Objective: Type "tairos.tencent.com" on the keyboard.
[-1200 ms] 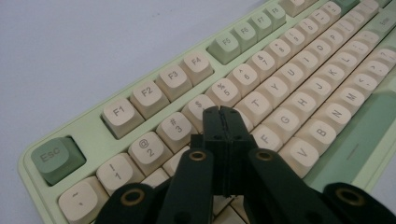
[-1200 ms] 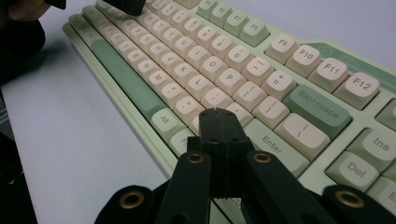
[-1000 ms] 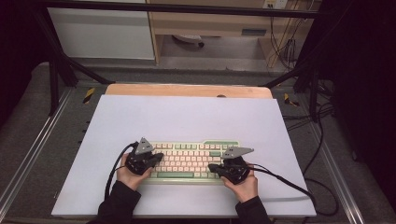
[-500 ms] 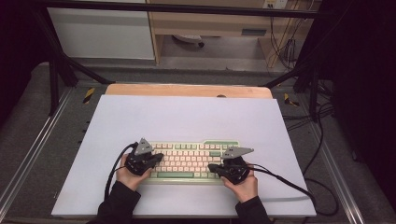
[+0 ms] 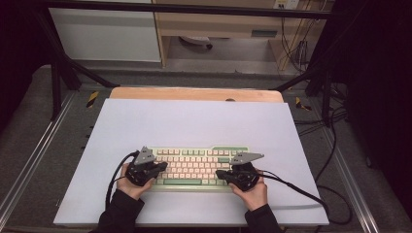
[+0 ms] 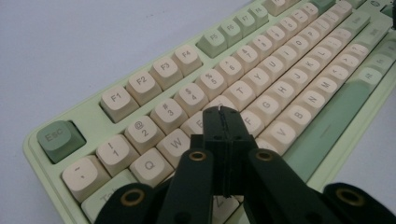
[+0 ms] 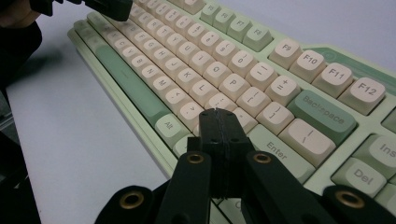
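A pale green keyboard (image 5: pixel 194 167) with cream keys lies near the front of a white tabletop. My left gripper (image 5: pixel 160 167) hovers over its left end, jaws shut and empty. In the left gripper view the closed tips (image 6: pixel 223 112) point at the keys around E and R of the keyboard (image 6: pixel 261 74). My right gripper (image 5: pixel 222 173) sits over the right end, also shut with nothing held. In the right gripper view its tips (image 7: pixel 215 113) hang above the keys left of Enter on the keyboard (image 7: pixel 224 70). The left gripper (image 7: pixel 100 5) shows far off at the top left.
The white board (image 5: pixel 194 121) rests on a wooden table (image 5: pixel 194 93) with metal rails at both sides. Black cables (image 5: pixel 296 187) trail from the right gripper across the board's right edge. A cabinet and shelf stand behind the table.
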Available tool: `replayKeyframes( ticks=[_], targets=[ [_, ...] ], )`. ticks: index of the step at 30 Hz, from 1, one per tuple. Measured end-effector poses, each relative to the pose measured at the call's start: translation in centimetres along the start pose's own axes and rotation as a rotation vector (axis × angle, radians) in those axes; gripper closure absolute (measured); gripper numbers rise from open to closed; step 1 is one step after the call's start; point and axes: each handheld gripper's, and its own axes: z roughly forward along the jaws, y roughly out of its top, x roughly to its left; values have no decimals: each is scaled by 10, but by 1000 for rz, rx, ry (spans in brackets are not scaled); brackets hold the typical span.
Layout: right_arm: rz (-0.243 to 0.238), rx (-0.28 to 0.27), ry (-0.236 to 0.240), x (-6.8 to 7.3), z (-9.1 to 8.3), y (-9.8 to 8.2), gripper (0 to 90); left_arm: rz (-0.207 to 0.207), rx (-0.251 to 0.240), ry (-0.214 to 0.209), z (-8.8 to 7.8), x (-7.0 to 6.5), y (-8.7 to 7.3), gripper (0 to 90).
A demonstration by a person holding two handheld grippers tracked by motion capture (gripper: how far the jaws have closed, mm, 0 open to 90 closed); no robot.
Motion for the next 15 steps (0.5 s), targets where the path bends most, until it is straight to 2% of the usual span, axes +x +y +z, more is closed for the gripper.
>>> replayKeyframes(
  ticks=[8,15],
  targets=[
    [2,-5,10,3,4,4,900,-11,-11,-1,-8,2,-4,900],
    [-15,-7,22,10,9,12,900,-22,-14,1,-13,4,-7,900]
  ],
)
